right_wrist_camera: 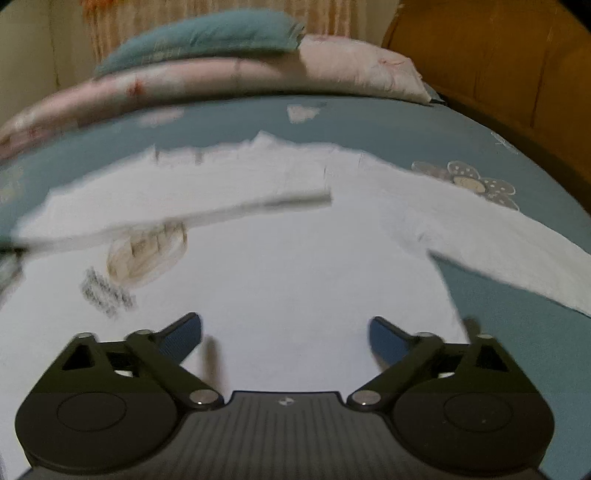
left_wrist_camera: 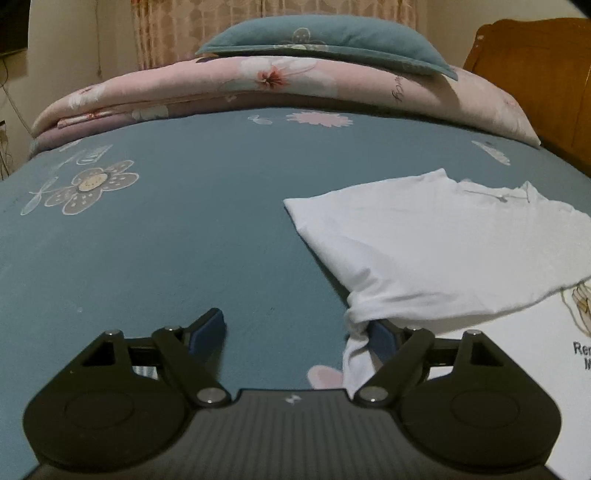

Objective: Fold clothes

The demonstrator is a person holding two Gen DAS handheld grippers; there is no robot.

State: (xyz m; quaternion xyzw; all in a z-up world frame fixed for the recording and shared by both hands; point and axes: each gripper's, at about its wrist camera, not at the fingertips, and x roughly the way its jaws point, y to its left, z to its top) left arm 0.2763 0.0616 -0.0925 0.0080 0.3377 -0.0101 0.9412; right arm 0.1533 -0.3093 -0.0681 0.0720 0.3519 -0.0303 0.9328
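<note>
A white T-shirt (left_wrist_camera: pixel 436 251) lies flat on the teal bed sheet (left_wrist_camera: pixel 184 240), its left side folded in over the body. My left gripper (left_wrist_camera: pixel 295 332) is open at the shirt's left edge; a bunched corner of cloth (left_wrist_camera: pixel 356 332) hangs over the right fingertip and nothing is pressed between the pads. In the blurred right wrist view, my right gripper (right_wrist_camera: pixel 284 334) hovers open over the shirt's body (right_wrist_camera: pixel 295 277), near its brown print (right_wrist_camera: pixel 147 254). One sleeve (right_wrist_camera: pixel 498 243) stretches out to the right. The folded part (right_wrist_camera: pixel 184 218) lies across the chest.
A folded pink floral quilt (left_wrist_camera: pixel 258 88) with a teal pillow (left_wrist_camera: pixel 325 40) on top lies across the far end of the bed. A wooden headboard (left_wrist_camera: pixel 535 74) stands at the right, with a curtain (left_wrist_camera: pixel 177 29) behind. Bare sheet stretches left of the shirt.
</note>
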